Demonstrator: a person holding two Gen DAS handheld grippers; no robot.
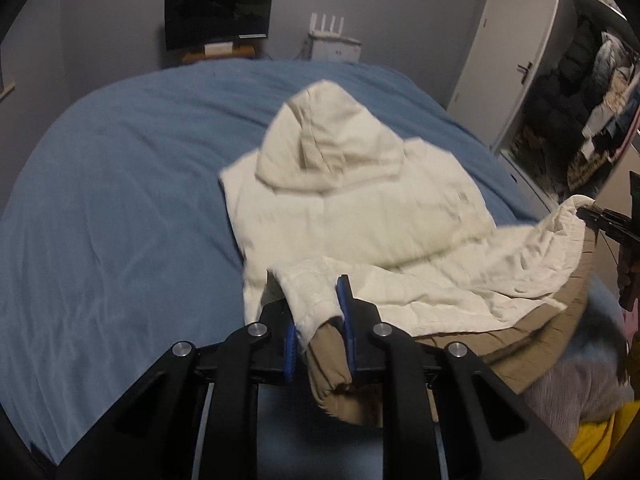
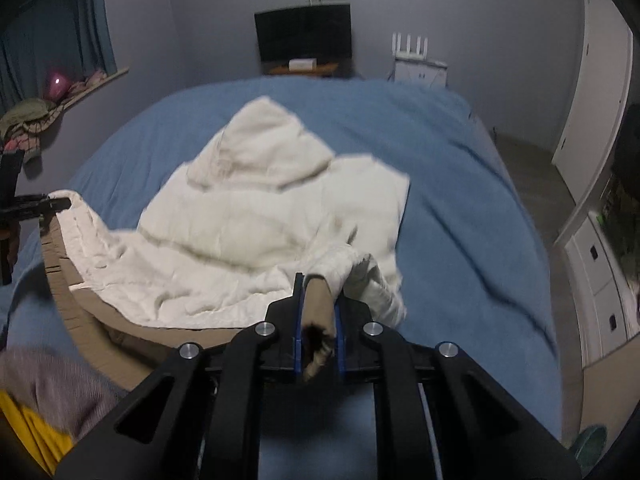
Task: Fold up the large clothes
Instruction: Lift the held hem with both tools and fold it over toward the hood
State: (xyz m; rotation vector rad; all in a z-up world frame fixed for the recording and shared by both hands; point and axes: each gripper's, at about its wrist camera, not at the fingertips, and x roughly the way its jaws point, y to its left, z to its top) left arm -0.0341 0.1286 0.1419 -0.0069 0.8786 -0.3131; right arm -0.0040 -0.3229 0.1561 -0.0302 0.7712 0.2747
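Grippers clamp your cream hooded jacket (image 1: 360, 208) at both bottom corners, left gripper (image 1: 320, 320) at lower centre of its view, right gripper (image 2: 318, 312) likewise, so the hem lifts evenly while the hood end rests mid-frame on the blue bed (image 1: 120, 200), presumably ready for folding forward.

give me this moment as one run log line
stage: fold start | left gripper: shut on jacket hem corner | right gripper: shut on other hem corner | hood: flat on bed
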